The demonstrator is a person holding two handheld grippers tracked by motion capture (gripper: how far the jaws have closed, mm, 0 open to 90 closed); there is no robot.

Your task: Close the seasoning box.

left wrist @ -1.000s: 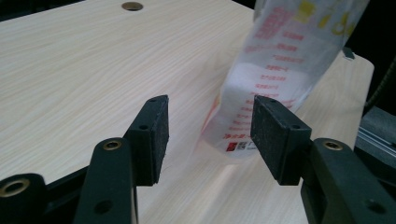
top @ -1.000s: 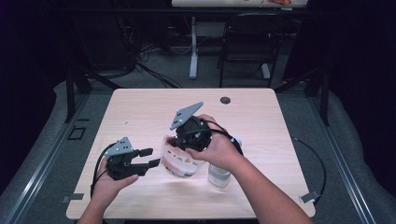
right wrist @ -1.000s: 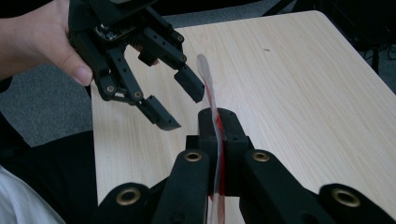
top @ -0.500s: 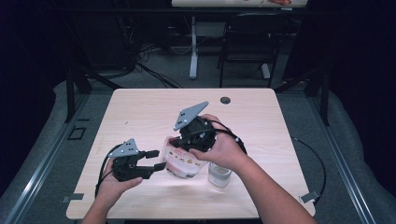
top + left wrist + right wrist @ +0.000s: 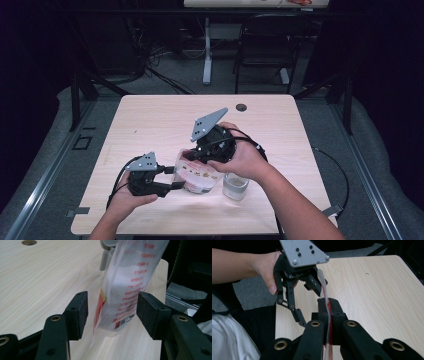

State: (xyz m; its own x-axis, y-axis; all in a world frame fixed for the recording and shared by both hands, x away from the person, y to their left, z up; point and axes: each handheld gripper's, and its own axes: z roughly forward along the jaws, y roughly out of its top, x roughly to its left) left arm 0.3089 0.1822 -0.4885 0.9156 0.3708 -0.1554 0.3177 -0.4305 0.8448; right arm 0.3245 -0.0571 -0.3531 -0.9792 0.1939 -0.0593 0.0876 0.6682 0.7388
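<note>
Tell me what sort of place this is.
Probably a lab or workshop set up for recording: a bare wooden table on grey carpet, loose cables on the floor behind it, and dark surroundings with a folding chair.

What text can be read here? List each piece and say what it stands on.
Red print in rows on the clear bag: too blurred to read.
A small square code near the bag's lower edge: too small to read.
A red label patch on the bag's other face: no letters legible.
Nothing readable on either gripper, the jar or the table.
</note>
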